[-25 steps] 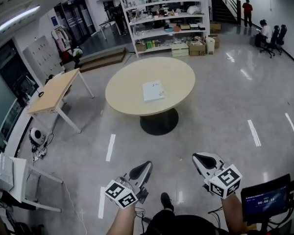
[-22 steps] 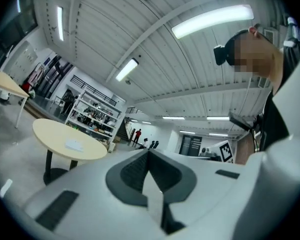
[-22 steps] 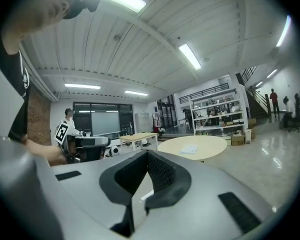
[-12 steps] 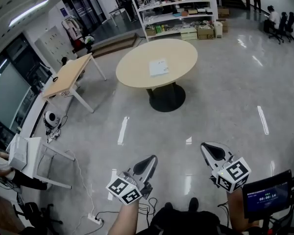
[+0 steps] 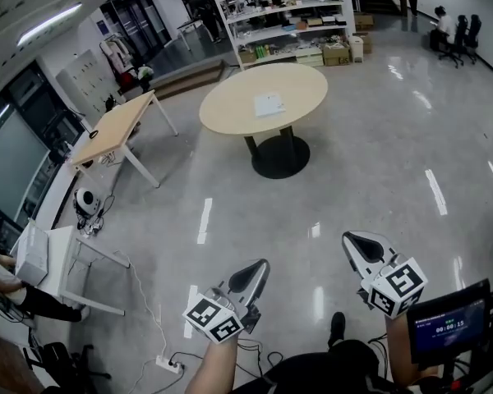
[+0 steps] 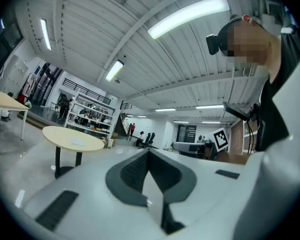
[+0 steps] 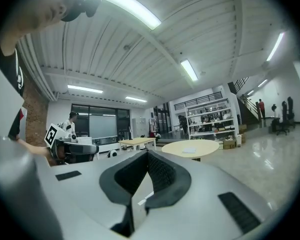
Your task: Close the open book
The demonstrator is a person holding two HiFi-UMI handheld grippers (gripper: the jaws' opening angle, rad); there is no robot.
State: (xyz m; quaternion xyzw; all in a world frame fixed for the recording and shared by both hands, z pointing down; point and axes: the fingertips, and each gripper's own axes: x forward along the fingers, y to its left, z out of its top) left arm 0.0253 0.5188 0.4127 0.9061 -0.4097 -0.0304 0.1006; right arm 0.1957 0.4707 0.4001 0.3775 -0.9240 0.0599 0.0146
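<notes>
The book point(image 5: 269, 104) is a white flat thing lying on the round beige table point(image 5: 230, 105) far ahead of me; at this distance I cannot tell whether it lies open. It also shows small in the left gripper view as the book point(image 6: 79, 142) and in the right gripper view as the book point(image 7: 189, 150). My left gripper point(image 5: 260, 266) and right gripper point(image 5: 352, 238) are held level over the bare floor, well short of the table. Both are shut with nothing between the jaws, seen as the left gripper point(image 6: 148, 152) and the right gripper point(image 7: 148, 152).
A rectangular wooden desk point(image 5: 115, 130) stands left of the round table, with storage shelves point(image 5: 287, 11) behind it. A white side table point(image 5: 62, 253) is at my left. A power strip with cables point(image 5: 168, 364) lies on the floor by my feet. A small screen point(image 5: 448, 329) is at lower right.
The round table with the book has shrunk and slid up in the head view, so I am farther from it. Both grippers stay shut and level in front of me.
</notes>
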